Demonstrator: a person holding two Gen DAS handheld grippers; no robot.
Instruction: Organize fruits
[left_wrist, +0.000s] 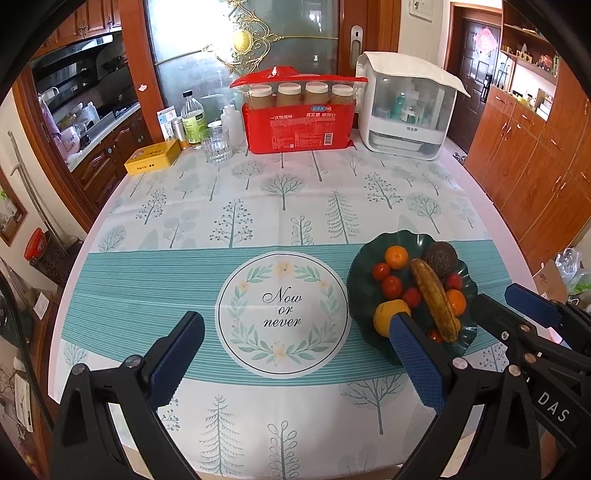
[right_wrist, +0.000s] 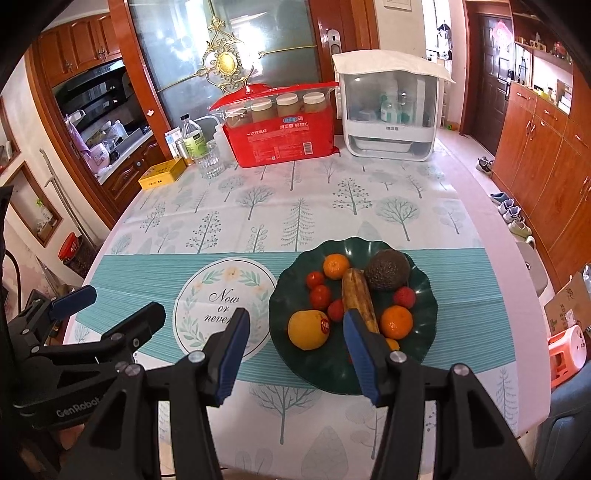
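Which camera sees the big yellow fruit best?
The right wrist view: the yellow fruit shows whole there, red sticker facing the camera. In the left wrist view, a blue pad of the left tongs covers part of it.

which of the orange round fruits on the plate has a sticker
The big yellow-orange fruit at the plate's near left; both small tangerines are bare.

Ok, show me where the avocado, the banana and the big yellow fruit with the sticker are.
avocado (right_wrist: 388, 274): right wrist view, middle of its dark skin.
banana (right_wrist: 357, 293): right wrist view, mid-length of its peel.
yellow fruit (right_wrist: 306, 330): right wrist view, centre, left of its sticker.
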